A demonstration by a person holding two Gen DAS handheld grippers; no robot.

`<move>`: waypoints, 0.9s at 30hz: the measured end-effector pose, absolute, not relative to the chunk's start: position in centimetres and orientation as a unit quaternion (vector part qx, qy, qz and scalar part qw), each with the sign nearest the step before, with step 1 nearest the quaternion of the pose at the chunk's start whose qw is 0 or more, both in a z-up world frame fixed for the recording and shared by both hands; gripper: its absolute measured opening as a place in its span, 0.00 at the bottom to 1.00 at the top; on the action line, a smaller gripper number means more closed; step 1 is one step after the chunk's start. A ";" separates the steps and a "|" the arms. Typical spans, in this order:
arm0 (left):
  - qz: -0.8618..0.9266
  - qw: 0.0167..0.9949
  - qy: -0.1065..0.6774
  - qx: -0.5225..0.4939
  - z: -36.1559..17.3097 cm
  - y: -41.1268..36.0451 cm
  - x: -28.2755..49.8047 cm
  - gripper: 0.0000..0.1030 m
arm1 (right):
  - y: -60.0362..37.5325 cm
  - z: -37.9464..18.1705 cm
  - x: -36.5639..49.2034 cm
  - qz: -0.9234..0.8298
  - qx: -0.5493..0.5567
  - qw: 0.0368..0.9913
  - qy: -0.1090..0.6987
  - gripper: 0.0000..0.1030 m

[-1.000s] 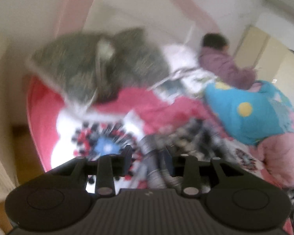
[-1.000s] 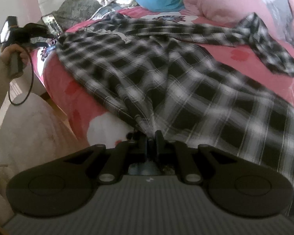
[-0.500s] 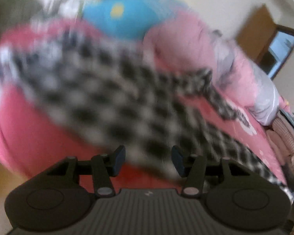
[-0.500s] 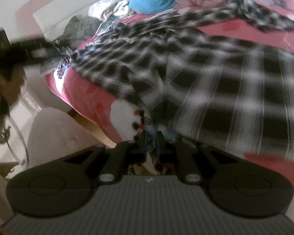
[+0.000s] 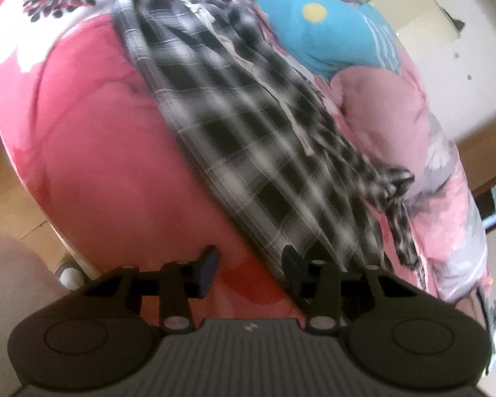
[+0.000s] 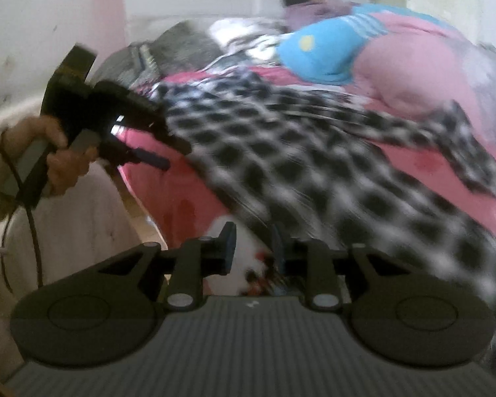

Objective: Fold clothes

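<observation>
Left hand-held gripper [image 5: 248, 269]: jaws parted, having just been closing; bare red bedcover showed in the gap. Its right finger [image 5: 289, 266] sat at the hem of the plaid shirt [image 5: 248, 139], the cloth edge just beside it; contact could not be confirmed, so nothing read as clamped.

Right hand-held gripper [image 6: 252, 248]: jaws parted, having just been opening. The shirt hem lay just past the right fingertip, not between the pads; released.

Plaid shirt: black-and-white check, thin woven cloth, spread loosely along the bed [image 5: 99, 149] from about 11 o'clock down to 5 o'clock in the left wrist view. Long pleat-like wrinkles ran lengthwise. One sleeve trailed off toward 3 o'clock, crumpled at its end. The near hem was fairly straight with a light edge line. In the right wrist view the check was smeared by blur.

Bedcover: red-pink, quilted and puffy, with a white patch bearing a blue, red and black flower print at 11 o'clock. A blue cushion [image 5: 330, 33] with a yellow dot sat at 1 o'clock, touching a pale pink padded quilt [image 5: 396, 106].

In the right wrist view, a hand [image 6: 54, 155] at 9 o'clock gripped the left tool's handle, a dark cable hanging below.
</observation>
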State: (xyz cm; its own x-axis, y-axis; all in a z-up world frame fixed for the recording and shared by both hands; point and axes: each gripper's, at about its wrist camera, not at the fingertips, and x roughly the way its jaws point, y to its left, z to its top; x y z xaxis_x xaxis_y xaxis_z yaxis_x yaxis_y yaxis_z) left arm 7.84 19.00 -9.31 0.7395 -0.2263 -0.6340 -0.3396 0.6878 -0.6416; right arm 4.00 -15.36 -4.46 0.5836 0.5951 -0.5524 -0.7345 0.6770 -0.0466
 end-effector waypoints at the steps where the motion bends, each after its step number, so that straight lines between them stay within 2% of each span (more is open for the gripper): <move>1: 0.035 0.846 0.357 -0.394 -9.4 19.1 7.9 0.37 | -14.3 -4.5 4.2 0.384 -0.162 0.875 0.245 0.22; 4: 0.039 0.848 0.351 -0.396 -9.6 19.3 8.2 0.31 | -11.5 -5.3 4.9 0.394 -0.220 0.862 0.232 0.21; 6: 0.043 0.852 0.345 -0.390 -9.6 19.4 8.3 0.17 | -10.2 -6.1 5.5 0.390 -0.245 0.856 0.234 0.21; 7: 0.046 0.855 0.343 -0.388 -9.6 19.5 8.3 0.14 | -9.8 -6.5 5.8 0.383 -0.257 0.856 0.234 0.20; 9: 0.049 0.858 0.338 -0.383 -9.7 19.5 8.6 0.03 | -9.3 -7.2 6.3 0.370 -0.265 0.858 0.238 0.13; 12: 0.050 0.865 0.330 -0.374 -9.3 19.4 8.3 0.01 | -9.3 -7.2 6.5 0.369 -0.237 0.864 0.247 0.03; 14: 0.051 0.870 0.324 -0.369 -8.7 19.4 7.8 0.01 | -9.6 -6.8 6.4 0.378 -0.219 0.864 0.250 0.01; 18: 0.053 0.874 0.327 -0.356 -8.2 19.6 6.9 0.01 | -10.2 -5.8 5.5 0.402 -0.204 0.856 0.254 0.01; 27: 0.059 0.860 0.360 -0.357 -9.7 20.0 6.7 0.02 | -10.1 -7.3 5.4 0.412 -0.187 0.844 0.288 0.01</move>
